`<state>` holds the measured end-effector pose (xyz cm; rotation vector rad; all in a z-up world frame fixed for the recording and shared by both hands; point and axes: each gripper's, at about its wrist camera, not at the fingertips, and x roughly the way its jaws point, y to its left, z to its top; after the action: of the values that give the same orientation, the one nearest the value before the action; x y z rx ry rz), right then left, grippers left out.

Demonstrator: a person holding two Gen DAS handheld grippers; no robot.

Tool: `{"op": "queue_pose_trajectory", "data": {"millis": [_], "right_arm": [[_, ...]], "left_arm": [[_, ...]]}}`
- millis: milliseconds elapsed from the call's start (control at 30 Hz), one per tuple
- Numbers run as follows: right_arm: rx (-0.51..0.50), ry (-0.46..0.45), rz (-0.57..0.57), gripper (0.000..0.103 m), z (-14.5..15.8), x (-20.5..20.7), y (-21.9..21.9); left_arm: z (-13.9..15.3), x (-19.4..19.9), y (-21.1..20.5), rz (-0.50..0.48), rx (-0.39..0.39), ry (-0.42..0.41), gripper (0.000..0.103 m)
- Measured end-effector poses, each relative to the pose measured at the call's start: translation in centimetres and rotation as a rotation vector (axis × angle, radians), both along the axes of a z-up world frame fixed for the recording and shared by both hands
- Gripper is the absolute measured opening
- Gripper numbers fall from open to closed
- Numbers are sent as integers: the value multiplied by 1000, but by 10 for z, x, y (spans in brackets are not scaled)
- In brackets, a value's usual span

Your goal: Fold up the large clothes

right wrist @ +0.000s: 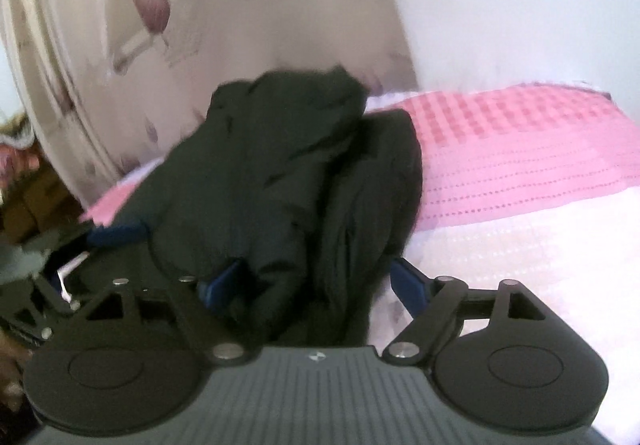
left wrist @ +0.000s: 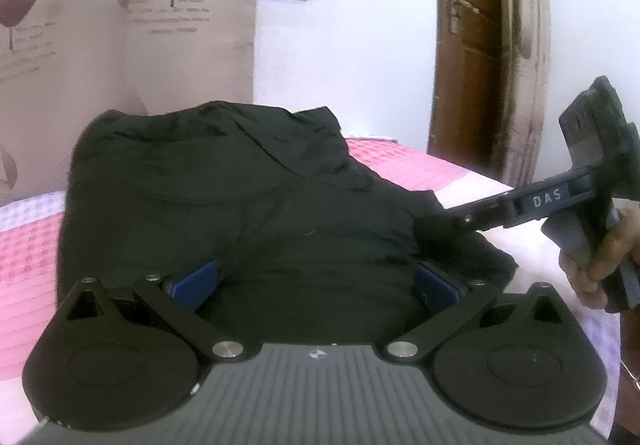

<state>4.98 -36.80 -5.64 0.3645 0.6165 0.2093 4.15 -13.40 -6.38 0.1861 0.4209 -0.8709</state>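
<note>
A black garment [left wrist: 240, 197] lay bunched on the pink bedspread [right wrist: 520, 149]. Both the left hand-held gripper [left wrist: 314, 283] and the right hand-held gripper [right wrist: 316, 285] stood released, straddling cloth ungripped. Closing there would likely pinch several layers together, skewing the fold.

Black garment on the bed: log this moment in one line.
garment: black garment bunched on pink bedspread | left gripper: open, over cloth | right gripper: open, cloth between fingers | fold: unfinished

Right wrist view is pretty smeary, so the curtain [right wrist: 120, 25] print is unreadable. The right tool [left wrist: 430, 223] tips vanish into the black garment [left wrist: 240, 205].
</note>
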Motion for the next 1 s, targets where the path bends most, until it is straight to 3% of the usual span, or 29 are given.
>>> {"op": "queue_pose_trajectory", "data": {"millis": [300, 1000], "right_arm": [[19, 18, -4, 102, -11, 14, 8], [123, 58, 38, 103, -29, 33, 2]], "left_arm": [[12, 3, 5, 50, 34, -37, 103], [16, 30, 21, 143, 103, -81, 103]]}}
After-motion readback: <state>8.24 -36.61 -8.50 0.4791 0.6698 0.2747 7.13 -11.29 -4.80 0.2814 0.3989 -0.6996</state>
